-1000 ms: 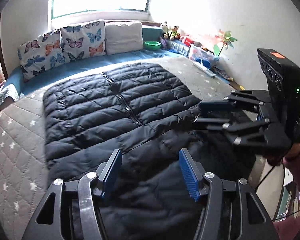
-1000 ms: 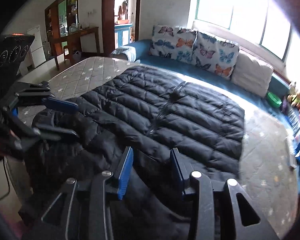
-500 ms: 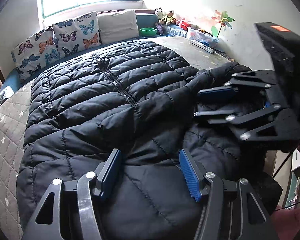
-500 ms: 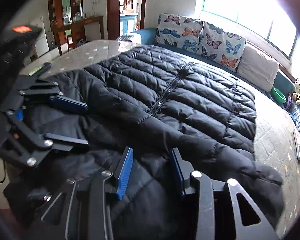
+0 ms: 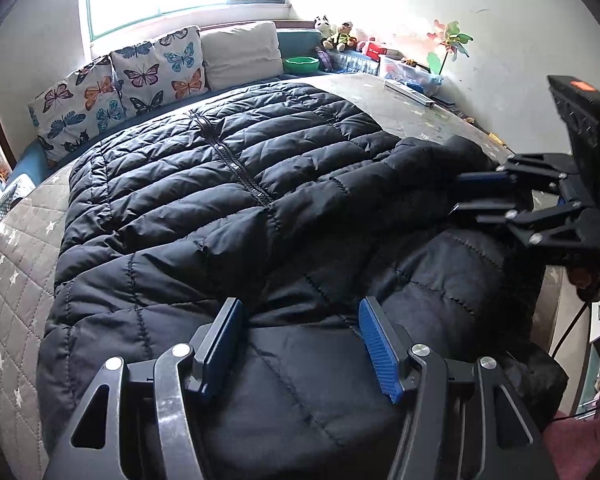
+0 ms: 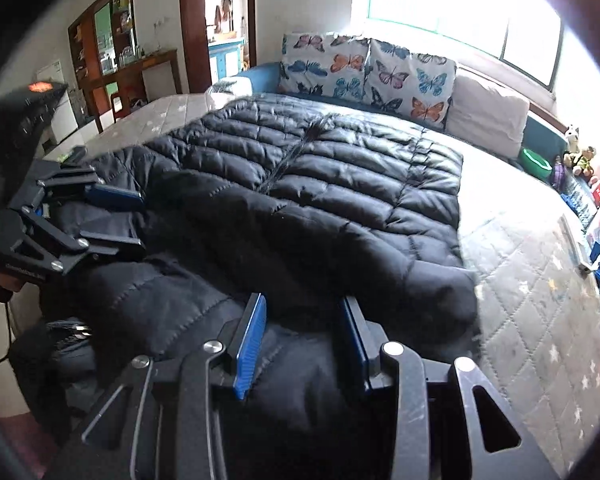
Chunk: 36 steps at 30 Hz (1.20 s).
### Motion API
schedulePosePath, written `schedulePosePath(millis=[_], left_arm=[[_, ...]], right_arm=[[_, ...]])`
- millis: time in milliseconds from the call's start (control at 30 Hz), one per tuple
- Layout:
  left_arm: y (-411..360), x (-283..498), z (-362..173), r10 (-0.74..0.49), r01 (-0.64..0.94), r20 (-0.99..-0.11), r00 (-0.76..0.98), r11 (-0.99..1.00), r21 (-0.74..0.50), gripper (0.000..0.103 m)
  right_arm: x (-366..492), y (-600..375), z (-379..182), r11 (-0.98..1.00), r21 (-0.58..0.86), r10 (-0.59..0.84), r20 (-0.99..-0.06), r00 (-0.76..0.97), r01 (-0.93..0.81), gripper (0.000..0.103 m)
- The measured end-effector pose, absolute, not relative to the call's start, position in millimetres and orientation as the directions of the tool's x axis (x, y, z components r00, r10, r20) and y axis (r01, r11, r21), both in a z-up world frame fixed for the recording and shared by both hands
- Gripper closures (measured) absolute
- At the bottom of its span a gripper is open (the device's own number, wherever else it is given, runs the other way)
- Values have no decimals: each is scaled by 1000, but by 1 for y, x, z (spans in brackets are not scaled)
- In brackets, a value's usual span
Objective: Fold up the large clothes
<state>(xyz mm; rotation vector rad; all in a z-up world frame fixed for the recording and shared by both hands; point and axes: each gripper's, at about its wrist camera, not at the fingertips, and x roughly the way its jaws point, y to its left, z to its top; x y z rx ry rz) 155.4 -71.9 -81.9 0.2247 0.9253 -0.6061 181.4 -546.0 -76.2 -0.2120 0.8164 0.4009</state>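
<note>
Black quilted puffer jacket [image 5: 228, 184] lies zipped and front-up on the grey star-quilted mattress [image 5: 16, 264], its near end bunched at the bed edge. Left gripper [image 5: 300, 344] and right gripper [image 6: 300, 340] both hang spread apart over that near end, holding nothing. Step looks like setting up the first fold; next move calls for each to pinch a near corner.

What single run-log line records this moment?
step: folding jacket | left gripper: open above hem | right gripper: open above hem | surface: bed
</note>
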Motion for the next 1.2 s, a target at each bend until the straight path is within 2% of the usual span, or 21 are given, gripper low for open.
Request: schedulePosePath(millis=[133, 300, 433, 567, 700, 767, 867, 1067, 1200], left_arm=[[-65, 147, -75, -402, 575, -793, 457, 814, -81, 38], [-64, 129, -76, -379, 585, -793, 478, 810, -35, 38], [-63, 120, -70, -380, 589, -796, 471, 807, -37, 37], [-59, 106, -61, -381, 589, -794, 475, 807, -35, 35], [-50, 79, -43, -392, 592, -791, 469, 805, -48, 35], [-45, 60, -34, -405, 606, -790, 460, 793, -54, 31], [-42, 32, -28, -417, 623, -804, 425, 778, -74, 31], [-43, -11, -47, -347, 608, -870, 350, 791, -70, 29], [-38, -23, -66, -372, 559, -886, 278, 812, -166, 29]], right_arm=[[172, -564, -76, 917, -32, 246, -739, 627, -398, 61], [176, -577, -97, 925, 41, 277, -754, 596, -378, 60], [171, -573, -85, 930, 10, 253, -742, 621, -367, 60], [171, -576, -99, 925, 13, 258, -754, 604, -380, 60], [164, -571, -88, 925, -47, 224, -732, 644, -376, 60], [161, -575, -85, 928, -27, 243, -714, 656, -372, 59], [167, -578, -102, 925, -2, 247, -755, 607, -379, 59], [157, -573, -79, 921, -53, 227, -734, 640, -386, 59], [136, -578, -60, 906, -103, 223, -710, 668, -412, 56]])
